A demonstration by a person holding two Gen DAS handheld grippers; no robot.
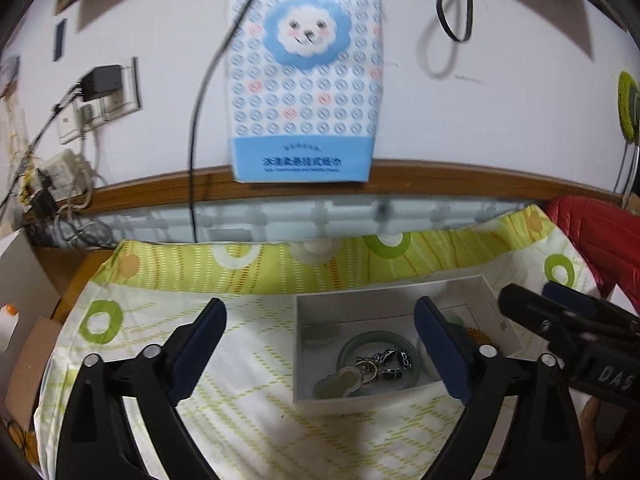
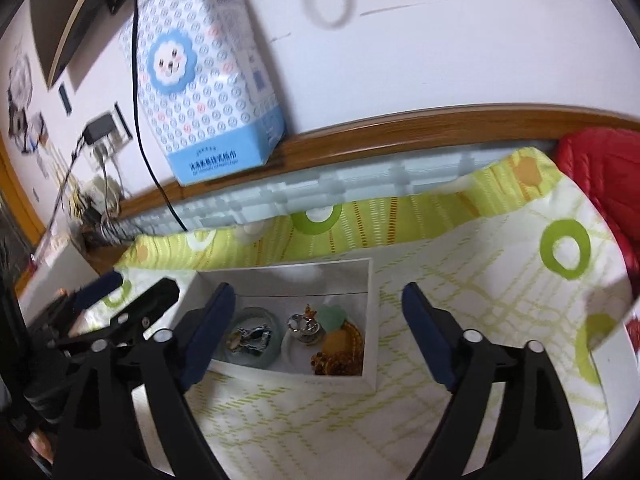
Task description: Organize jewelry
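A white open box (image 1: pixel 316 308) (image 2: pixel 372 320) lies on the green-patterned cloth. It holds a pale green bangle (image 1: pixel 352 344) (image 2: pixel 272 354), a dark metal chain bracelet (image 1: pixel 390 362) (image 2: pixel 250 338), a green-and-silver pendant (image 1: pixel 338 384), a silver ring piece (image 2: pixel 304 330), a green stone (image 2: pixel 332 314) and amber beads (image 2: pixel 340 354). My left gripper (image 1: pixel 320 340) is open and empty, just in front of the box. My right gripper (image 2: pixel 318 324) is open and empty, above the box's near edge. The right gripper's fingers (image 1: pixel 560 312) show at the right of the left wrist view.
A blue-and-white tissue pack (image 1: pixel 304 80) hangs on the wall above a wooden rail (image 1: pixel 160 188). Cables and a power socket (image 1: pixel 108 88) are at the left. A red padded jacket (image 1: pixel 592 232) lies at the right. Cardboard (image 1: pixel 28 360) sits at the left edge.
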